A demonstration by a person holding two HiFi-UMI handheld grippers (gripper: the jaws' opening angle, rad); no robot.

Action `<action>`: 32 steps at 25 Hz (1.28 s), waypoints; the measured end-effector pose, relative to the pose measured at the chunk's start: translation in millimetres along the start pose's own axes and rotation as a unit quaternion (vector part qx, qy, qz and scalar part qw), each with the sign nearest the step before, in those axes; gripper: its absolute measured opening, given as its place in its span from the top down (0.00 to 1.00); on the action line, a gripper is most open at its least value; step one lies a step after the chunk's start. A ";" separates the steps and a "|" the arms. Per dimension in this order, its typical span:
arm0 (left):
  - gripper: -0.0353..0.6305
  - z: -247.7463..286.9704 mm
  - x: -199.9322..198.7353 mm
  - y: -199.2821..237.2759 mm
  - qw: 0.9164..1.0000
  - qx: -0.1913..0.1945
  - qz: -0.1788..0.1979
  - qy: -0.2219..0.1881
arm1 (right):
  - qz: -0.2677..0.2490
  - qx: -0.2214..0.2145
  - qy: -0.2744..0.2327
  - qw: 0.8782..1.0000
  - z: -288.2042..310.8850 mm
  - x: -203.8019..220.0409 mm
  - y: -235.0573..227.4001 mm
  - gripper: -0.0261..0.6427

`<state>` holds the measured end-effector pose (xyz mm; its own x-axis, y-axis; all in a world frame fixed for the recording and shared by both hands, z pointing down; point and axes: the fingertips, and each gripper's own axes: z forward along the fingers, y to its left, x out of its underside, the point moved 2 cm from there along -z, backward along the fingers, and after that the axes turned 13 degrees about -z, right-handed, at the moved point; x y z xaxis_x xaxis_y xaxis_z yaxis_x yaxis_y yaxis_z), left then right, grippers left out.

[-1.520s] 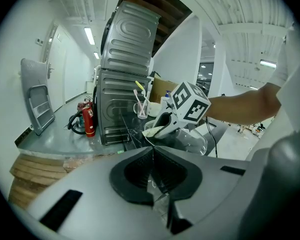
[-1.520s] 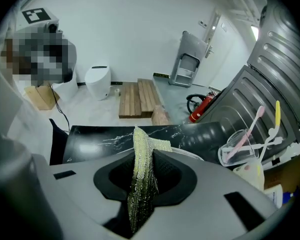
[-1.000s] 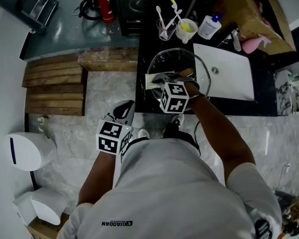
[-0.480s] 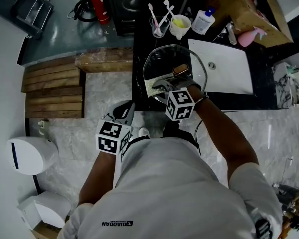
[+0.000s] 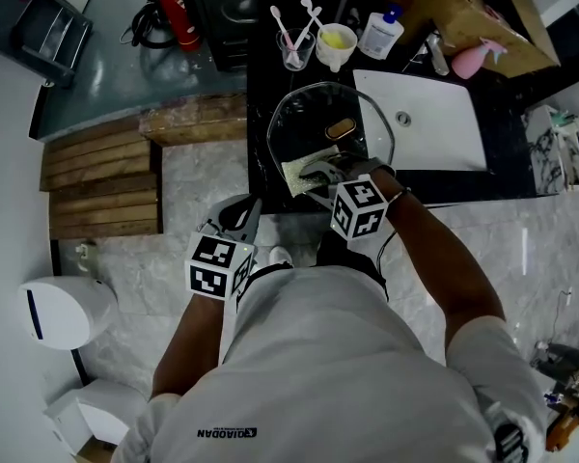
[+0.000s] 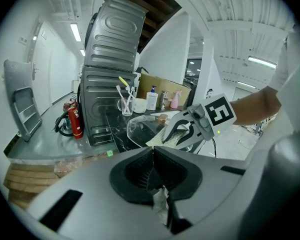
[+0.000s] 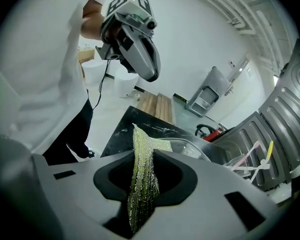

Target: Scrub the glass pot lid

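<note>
The glass pot lid [image 5: 314, 123] lies on the black counter [image 5: 259, 104], its brown knob [image 5: 340, 128] up. A yellow-green scrub cloth [image 5: 297, 173] rests on the lid's near left rim, and my right gripper [image 5: 314, 175] is shut on it. In the right gripper view the cloth [image 7: 142, 179] stands pinched between the jaws, with the lid [image 7: 190, 146] just beyond. My left gripper [image 5: 244, 207] hangs shut off the counter's near edge, over the floor. The left gripper view looks across at the lid [image 6: 142, 125] and the cloth [image 6: 170, 134]. A small pale scrap shows low between the left jaws.
A white sink basin [image 5: 420, 128] sits right of the lid. Behind it stand a cup of toothbrushes [image 5: 291, 46], a white mug [image 5: 336, 46] and a bottle [image 5: 379, 35]. A red fire extinguisher [image 5: 174, 13] stands far left. Wooden slats [image 5: 96, 177] lie on the floor.
My right gripper has drawn back a little with the cloth toward the lid's near rim. The left gripper has stayed where it was. The head camera has shifted slightly.
</note>
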<state>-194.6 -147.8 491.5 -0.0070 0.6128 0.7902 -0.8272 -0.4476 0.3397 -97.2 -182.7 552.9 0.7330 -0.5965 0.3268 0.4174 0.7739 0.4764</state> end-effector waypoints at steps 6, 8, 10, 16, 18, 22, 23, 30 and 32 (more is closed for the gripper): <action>0.92 7.8 -3.1 -6.2 1.000 0.013 0.010 0.006 | 0.013 0.004 -0.002 1.000 -10.4 4.3 14.6 0.81; 0.92 9.9 -4.6 -8.2 1.000 0.017 0.014 0.007 | 0.020 0.006 -0.002 1.000 -12.9 5.2 18.7 0.81; 0.92 11.9 -5.1 -10.2 1.000 0.021 0.016 0.009 | 0.029 0.008 -0.002 1.000 -15.2 5.8 22.2 0.81; 0.92 17.1 -5.4 -18.9 0.999 0.035 0.024 0.016 | 0.063 0.020 -0.001 0.998 -22.9 7.5 31.6 0.81; 0.92 18.4 -5.0 -20.8 0.999 0.038 0.026 0.018 | 0.088 0.032 -0.001 0.996 -25.5 9.1 34.3 0.81; 0.92 19.4 -1.8 -22.8 0.999 0.042 0.027 0.021 | 0.141 0.058 0.003 0.988 -29.4 9.4 42.1 0.81; 0.92 19.6 -1.2 -23.8 0.998 0.043 0.027 0.022 | 0.151 0.062 0.003 0.987 -30.3 8.8 44.6 0.81; 0.92 23.3 -0.5 -34.5 0.998 0.054 0.031 0.024 | 0.217 0.075 0.003 0.973 -35.7 5.9 54.5 0.81; 0.92 23.4 -2.0 -39.0 0.998 0.058 0.031 0.021 | 0.242 0.079 0.001 0.967 -37.6 4.6 57.3 0.81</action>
<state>-149.2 -146.8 488.5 -0.0811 0.6067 0.7908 -0.7536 -0.5566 0.3498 -49.7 -133.0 551.0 0.8227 -0.1730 0.5415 -0.0607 0.9204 0.3863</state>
